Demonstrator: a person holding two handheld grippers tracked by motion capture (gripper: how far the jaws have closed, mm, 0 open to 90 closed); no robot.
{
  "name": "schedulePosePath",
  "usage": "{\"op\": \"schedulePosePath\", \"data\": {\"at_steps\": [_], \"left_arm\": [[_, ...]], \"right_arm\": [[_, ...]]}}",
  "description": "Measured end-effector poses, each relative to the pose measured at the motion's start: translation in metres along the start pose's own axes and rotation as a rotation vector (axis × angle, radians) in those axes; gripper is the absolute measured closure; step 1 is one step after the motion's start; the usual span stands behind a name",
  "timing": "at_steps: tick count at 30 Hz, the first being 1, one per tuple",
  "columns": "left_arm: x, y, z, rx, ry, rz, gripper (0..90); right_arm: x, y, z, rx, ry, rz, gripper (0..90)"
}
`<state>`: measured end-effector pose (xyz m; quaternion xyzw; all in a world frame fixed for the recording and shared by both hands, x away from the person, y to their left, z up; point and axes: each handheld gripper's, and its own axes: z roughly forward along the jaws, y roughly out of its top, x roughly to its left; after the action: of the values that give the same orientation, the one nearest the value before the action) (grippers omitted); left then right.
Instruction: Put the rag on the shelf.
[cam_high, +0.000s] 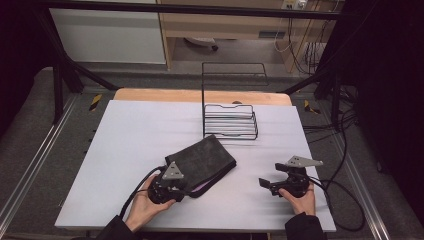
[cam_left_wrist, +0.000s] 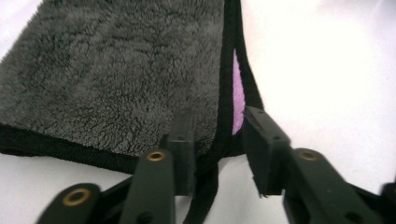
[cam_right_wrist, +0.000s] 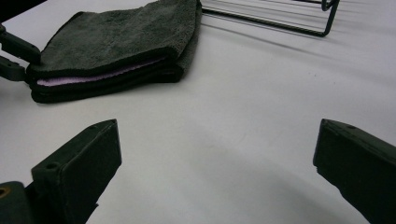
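A folded dark grey towel (cam_high: 205, 157) with a purple inner layer lies on the white table (cam_high: 125, 150), left of centre. My left gripper (cam_high: 186, 183) is at its near corner. In the left gripper view the jaws (cam_left_wrist: 219, 126) straddle the towel's (cam_left_wrist: 116, 79) black-hemmed edge, one on the grey plush and one against the hem. My right gripper (cam_high: 270, 175) rests low over bare table to the right, pointing left. Its jaws (cam_right_wrist: 217, 144) stand wide open with nothing between them. The right gripper view shows the towel (cam_right_wrist: 121, 42) with the left gripper (cam_right_wrist: 14, 58) at its corner.
A black wire rack (cam_high: 230, 122) stands just behind the towel at the table's back centre, its base rods (cam_right_wrist: 280, 18) low over the surface. Cables trail off both grippers toward the front and right. Black frame bars surround the table.
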<state>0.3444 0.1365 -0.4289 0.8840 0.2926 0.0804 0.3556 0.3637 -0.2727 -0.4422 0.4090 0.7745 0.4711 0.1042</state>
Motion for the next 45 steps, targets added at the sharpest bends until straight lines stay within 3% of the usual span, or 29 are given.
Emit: {"op": "schedulePosePath", "data": {"at_steps": [5,10,14,16,19,25,28,29,31,35,40,45], "left_arm": [[0.005,-0.002,0.003,-0.002,-0.019,-0.03,78.0],[0.005,-0.001,0.003,-0.001,-0.019,-0.026,84.3],[0.007,0.003,-0.003,-0.05,-0.068,-0.066,85.6],[0.005,0.006,-0.005,-0.069,-0.089,-0.068,85.7],[-0.004,0.01,0.003,-0.05,-0.111,-0.044,85.6],[-0.006,0.007,0.01,-0.008,-0.062,-0.015,81.7],[-0.008,0.006,0.006,-0.007,-0.048,-0.01,74.3],[-0.01,0.006,0.004,-0.004,-0.034,-0.003,62.5],[-0.01,0.003,0.001,0.012,-0.02,0.01,57.3],[-0.01,-0.003,-0.004,0.02,0.006,0.02,56.8],[-0.002,-0.01,-0.013,0.014,-0.008,-0.035,66.7],[0.003,-0.014,-0.007,0.038,-0.026,-0.063,70.7]], "right_arm": [[0.0,0.0,0.0,0.0,0.0,0.001,1.8],[0.0,0.0,0.0,0.001,0.001,0.002,1.8],[0.0,0.0,0.001,0.002,0.001,0.003,1.9],[0.0,0.0,0.001,0.002,0.001,0.001,1.8],[0.0,0.0,0.001,0.003,0.001,0.001,1.8],[0.0,0.0,0.0,0.005,0.003,0.001,1.8],[0.0,0.0,0.001,0.005,0.005,0.001,1.8],[0.0,0.0,0.0,0.004,0.004,0.0,1.8],[0.0,0.0,0.0,0.003,0.004,0.001,1.8],[0.001,0.0,0.001,0.006,0.005,0.004,1.8],[0.0,0.0,0.002,0.005,0.007,0.003,1.9],[0.0,0.0,0.001,0.004,0.007,0.002,1.9]]}}
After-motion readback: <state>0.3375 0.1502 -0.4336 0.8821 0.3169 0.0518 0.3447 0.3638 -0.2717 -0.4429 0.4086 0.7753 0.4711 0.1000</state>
